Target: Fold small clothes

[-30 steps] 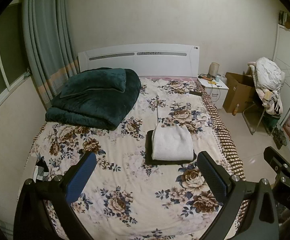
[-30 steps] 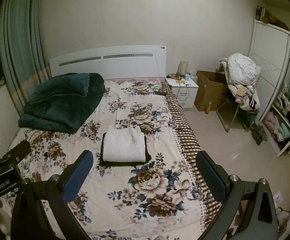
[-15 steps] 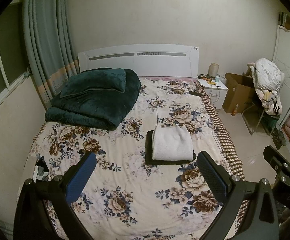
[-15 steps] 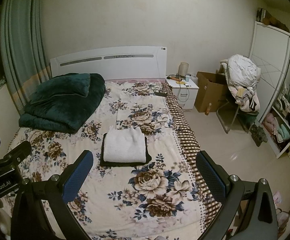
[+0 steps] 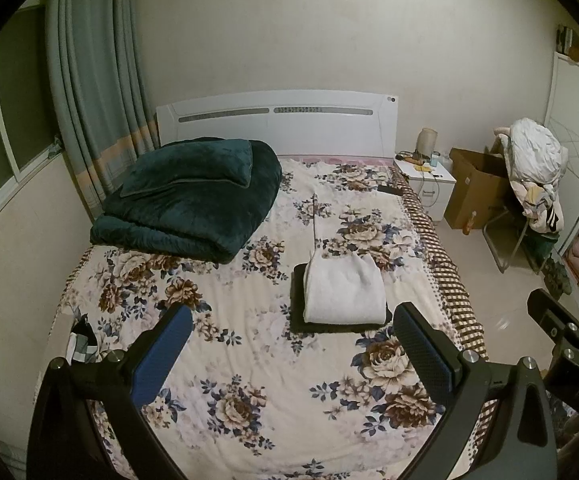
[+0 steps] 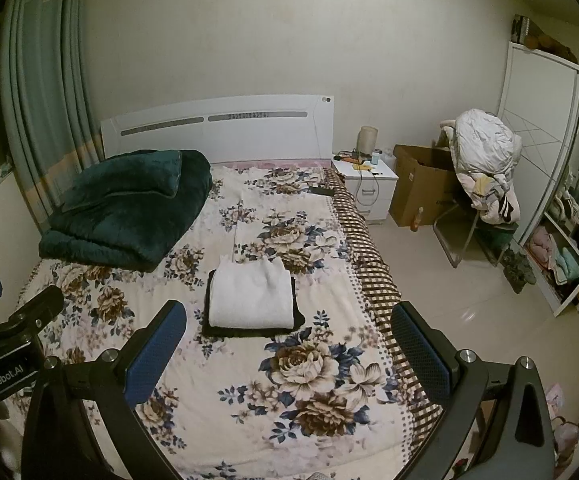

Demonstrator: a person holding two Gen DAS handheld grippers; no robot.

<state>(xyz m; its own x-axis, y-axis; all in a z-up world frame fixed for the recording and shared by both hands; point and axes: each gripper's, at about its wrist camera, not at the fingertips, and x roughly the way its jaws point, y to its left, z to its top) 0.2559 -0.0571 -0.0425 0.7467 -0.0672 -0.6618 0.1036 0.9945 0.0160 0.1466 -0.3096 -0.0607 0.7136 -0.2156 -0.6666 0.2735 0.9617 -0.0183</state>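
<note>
A folded white garment (image 5: 345,292) lies on top of a folded black garment (image 5: 299,322) on the floral bed sheet (image 5: 229,320), right of the bed's middle. The same stack shows in the right wrist view, white (image 6: 251,298) over black (image 6: 249,332). My left gripper (image 5: 291,354) is open and empty, held above the near part of the bed, short of the stack. My right gripper (image 6: 289,350) is open and empty too, at about the same distance. Neither touches the clothes.
A folded dark green blanket (image 5: 193,208) lies at the bed's far left by the white headboard (image 5: 277,120). A nightstand (image 6: 365,184), a cardboard box (image 6: 421,188) and a chair piled with clothes (image 6: 485,168) stand right of the bed. A wardrobe (image 6: 561,200) fills the right wall.
</note>
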